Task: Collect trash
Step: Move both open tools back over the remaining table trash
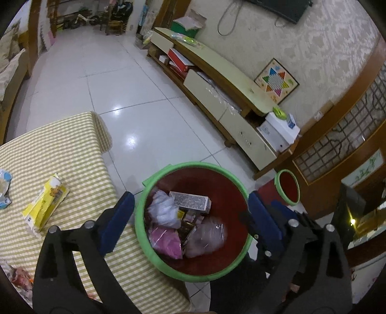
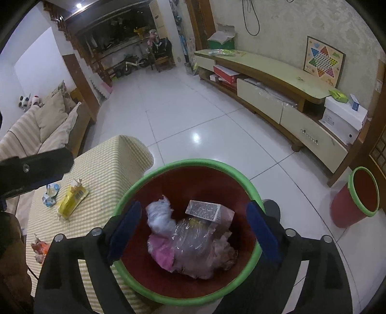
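Only the right wrist view takes in the striped sofa with its cushions and the soft toys on its back, and the other tool's black body crossing at the left edge; the left wrist view alone shows the latticed wooden door and a corner of the wall-mounted television. Both the left gripper and the right gripper hang over the red bin with a green rim, jaws spread wide with nothing between the blue pads. Inside lie a white crumpled bag, a printed carton, a clear plastic wrap and a pink bag. The bin stands on the white tiled floor, touching the checked tablecloth. On the cloth a yellow tissue pack and other wrappers remain. A second red bin stands near the long low cabinet, where a Chinese checkers board leans against the wall.
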A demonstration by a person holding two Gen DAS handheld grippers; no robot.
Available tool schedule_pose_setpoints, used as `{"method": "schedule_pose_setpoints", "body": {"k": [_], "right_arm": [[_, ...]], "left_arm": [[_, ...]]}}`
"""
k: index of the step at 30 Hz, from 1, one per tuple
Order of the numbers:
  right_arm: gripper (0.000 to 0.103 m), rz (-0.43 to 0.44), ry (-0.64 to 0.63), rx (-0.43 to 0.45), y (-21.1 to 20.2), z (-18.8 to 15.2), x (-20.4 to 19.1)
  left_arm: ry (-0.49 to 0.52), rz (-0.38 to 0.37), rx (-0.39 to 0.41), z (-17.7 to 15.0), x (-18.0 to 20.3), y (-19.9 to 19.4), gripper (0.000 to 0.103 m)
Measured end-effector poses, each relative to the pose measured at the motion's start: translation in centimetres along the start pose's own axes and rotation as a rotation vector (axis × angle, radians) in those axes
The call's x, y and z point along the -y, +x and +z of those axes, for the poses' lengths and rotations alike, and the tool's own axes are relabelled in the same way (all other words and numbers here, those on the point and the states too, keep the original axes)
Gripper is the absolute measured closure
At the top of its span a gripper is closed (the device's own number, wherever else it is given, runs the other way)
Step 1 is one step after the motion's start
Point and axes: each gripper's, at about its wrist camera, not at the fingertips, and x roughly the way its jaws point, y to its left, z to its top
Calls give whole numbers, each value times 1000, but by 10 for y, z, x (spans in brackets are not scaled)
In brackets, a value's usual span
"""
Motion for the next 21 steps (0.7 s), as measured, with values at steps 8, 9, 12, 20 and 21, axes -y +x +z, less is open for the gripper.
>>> {"method": "schedule_pose_setpoints", "body": {"k": [8, 9, 12, 20, 21], "right_arm": [[8, 7, -47, 27, -13, 6, -26], [8, 14, -57, 30, -16, 7, -33], [7, 31, -83, 32, -20, 5, -52], [7, 91, -165, 34, -27, -3, -114], [7, 101, -178, 31, -26, -5, -125]], "left_arm": [[-41, 40, 35, -1, -22, -27, 6], [-46, 47, 41, -2, -27, -33, 6], [-69, 65, 61, -8, -41, -49, 6], [-139, 131, 91, -34, -98, -101, 6], [-144, 141, 94, -37, -103, -108, 6]]}}
